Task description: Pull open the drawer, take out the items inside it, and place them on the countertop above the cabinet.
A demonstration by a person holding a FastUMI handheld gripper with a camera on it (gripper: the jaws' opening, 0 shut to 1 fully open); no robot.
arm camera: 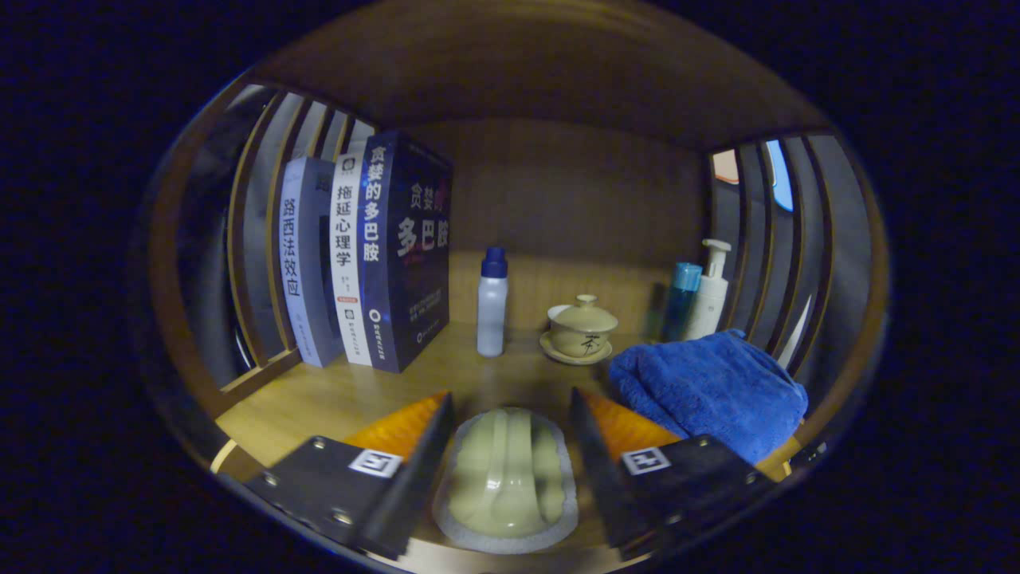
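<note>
The worktop [319, 399] is carrying everything in this moment: a wooden surface inside a slatted wooden enclosure, with a plain back panel and a board overhead. It is judged to be the countertop above the cabinet.

Three upright books [374, 255] are standing at the far left against the slats, spines facing the tool. A folded blue towel [709, 391] is lying at the right, just beyond the right finger and close beside it. Past the towel, a white pump bottle [712, 291] and a blue-capped teal bottle [681, 303] are standing together near the right slats. A small white bottle with a blue cap [492, 303] is standing upright near the middle, well beyond the fingers. To its right, a lidded tea bowl on a saucer [582, 328] is sitting apart from it.

The tool [510, 414] is pointing toward the back panel with its fingers spread apart. A pale green ridged item on a white base [508, 478], possibly a soap on a dish, is lying between them. Whether the fingers are pressing on it cannot be told; a gap appears on each side.

Key relation: the item is lying directly between the fingers, its long axis running forward along them, over bare worktop. The space just ahead is free, the towel crowding only the right side. The item seems to be at its placing spot, so the next move is judged to be a straight retreat, keeping the right finger off the towel. The drawer is not checkable here.
</note>
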